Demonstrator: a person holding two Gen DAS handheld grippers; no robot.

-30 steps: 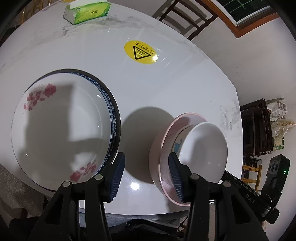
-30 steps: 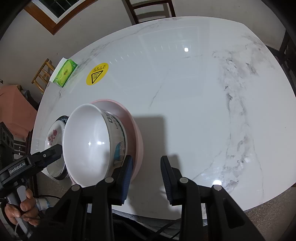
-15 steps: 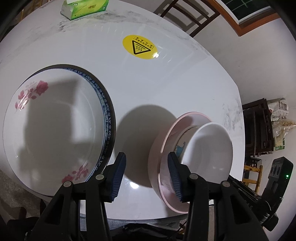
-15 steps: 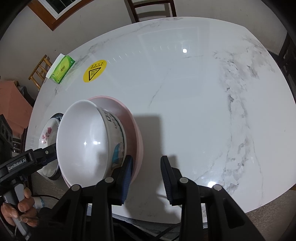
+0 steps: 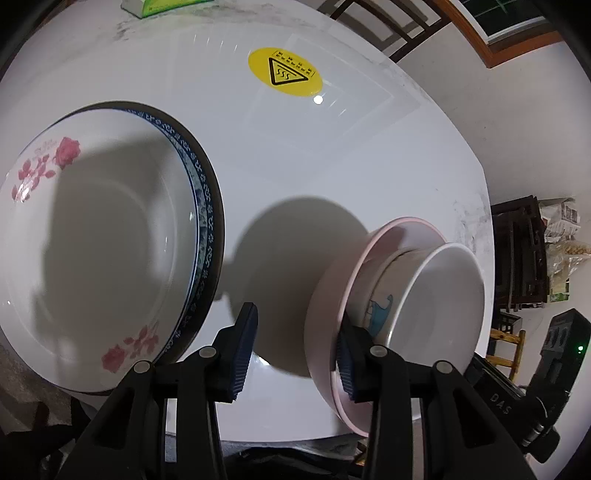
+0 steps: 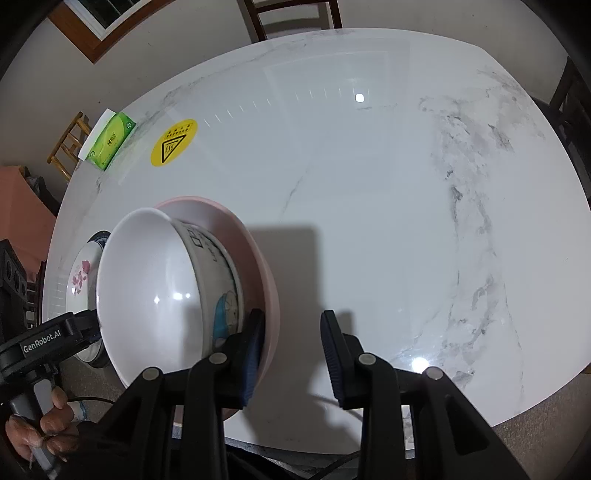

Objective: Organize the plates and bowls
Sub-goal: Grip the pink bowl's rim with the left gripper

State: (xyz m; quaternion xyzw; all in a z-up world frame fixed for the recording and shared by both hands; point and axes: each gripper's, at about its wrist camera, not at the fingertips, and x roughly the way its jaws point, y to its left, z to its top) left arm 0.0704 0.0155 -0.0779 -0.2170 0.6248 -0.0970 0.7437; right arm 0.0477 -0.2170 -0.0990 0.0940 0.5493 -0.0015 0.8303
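A white bowl (image 5: pixel 443 306) (image 6: pixel 155 288) with a blue cartoon print sits nested in a pink bowl (image 5: pixel 325 295) (image 6: pixel 255 258) near the table's front edge. My left gripper (image 5: pixel 295 354) straddles the pink bowl's wall, its right finger inside the rim and its left finger clear of the outside. Its jaws are closing. My right gripper (image 6: pixel 293 350) stands open beside the pink bowl with only table between its fingers, its left finger against the bowl's outer side. To the left, a flowered white plate (image 5: pixel 92 240) (image 6: pixel 79 277) lies on a blue-patterned plate (image 5: pixel 205 221).
The white marble table (image 6: pixel 369 184) carries a yellow warning sticker (image 5: pixel 284 72) (image 6: pixel 173 142) and a green tissue pack (image 6: pixel 110 140) at the far side. A chair (image 6: pixel 291 14) stands behind it. A person's hand (image 6: pixel 37 432) grips the left handle.
My left gripper has sunk closer to the pink bowl, and its fingers have drawn a little nearer together. The right gripper and the bowls have hardly moved.
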